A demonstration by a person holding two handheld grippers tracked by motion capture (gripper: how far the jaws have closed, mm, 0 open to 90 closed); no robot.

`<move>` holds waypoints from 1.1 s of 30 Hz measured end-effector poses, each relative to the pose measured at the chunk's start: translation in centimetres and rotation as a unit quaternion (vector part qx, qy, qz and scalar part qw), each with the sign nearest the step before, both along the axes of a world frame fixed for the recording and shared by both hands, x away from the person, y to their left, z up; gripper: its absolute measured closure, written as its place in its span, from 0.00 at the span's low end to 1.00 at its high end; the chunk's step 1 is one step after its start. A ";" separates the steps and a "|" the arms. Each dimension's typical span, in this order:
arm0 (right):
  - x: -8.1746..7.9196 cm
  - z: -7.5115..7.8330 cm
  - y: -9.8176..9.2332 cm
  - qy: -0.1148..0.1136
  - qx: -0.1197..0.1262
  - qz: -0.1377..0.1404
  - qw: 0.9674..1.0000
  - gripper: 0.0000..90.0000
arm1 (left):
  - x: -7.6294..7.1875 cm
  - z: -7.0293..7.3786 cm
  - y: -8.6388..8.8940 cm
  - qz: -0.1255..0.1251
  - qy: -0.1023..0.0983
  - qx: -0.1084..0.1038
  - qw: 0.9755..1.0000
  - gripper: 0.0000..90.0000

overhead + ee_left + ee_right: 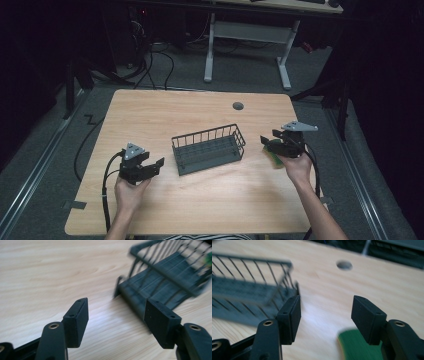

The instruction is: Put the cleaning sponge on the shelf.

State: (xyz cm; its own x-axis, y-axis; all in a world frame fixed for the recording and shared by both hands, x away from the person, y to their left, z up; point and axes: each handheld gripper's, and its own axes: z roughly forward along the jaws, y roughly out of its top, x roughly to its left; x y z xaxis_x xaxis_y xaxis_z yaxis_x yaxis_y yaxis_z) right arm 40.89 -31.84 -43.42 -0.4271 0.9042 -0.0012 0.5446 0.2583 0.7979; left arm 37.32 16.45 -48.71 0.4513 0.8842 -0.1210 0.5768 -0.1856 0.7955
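**A:** Dark wire basket (pixel 209 148) sits empty, mid-table (pixel 165 110), between the two tools and touching neither. Where would you start?

**B:** Both are spread wide with nothing between the pads. The left tool (pixel 150 167) points at the basket's near left corner; in the left gripper view that corner (pixel 120 287) lies just ahead of the pads. The right tool (pixel 267 142) hovers beside the basket's right end, over something green (pixel 272 152) lying by the table's right edge.

**A:** So the green thing goes first?

**B:** That's my guess; I can't tell what it is, it's blurred. I'd lower the right tool until both pads straddle it, close squarely, and lift clear of the rim before moving across.

**A:** And the left?

**B:** Pinch the rim wire at the corner to steady the basket. It looks light and would probably slide if nudged.
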 end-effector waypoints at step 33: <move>1.3 -7.8 -4.5 0.057 -0.012 -0.063 0.996 0.24 | 1.4 -4.9 1.5 0.067 0.020 0.068 0.995 0.34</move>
State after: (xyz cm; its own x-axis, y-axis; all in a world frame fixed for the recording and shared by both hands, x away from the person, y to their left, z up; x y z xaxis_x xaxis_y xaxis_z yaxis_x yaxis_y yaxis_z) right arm 42.24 -36.34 -51.25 -0.3092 0.9508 0.0191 0.6612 0.2005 0.7229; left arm 38.67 17.99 -53.65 0.3247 0.9457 -0.0127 0.6350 -0.2080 0.7439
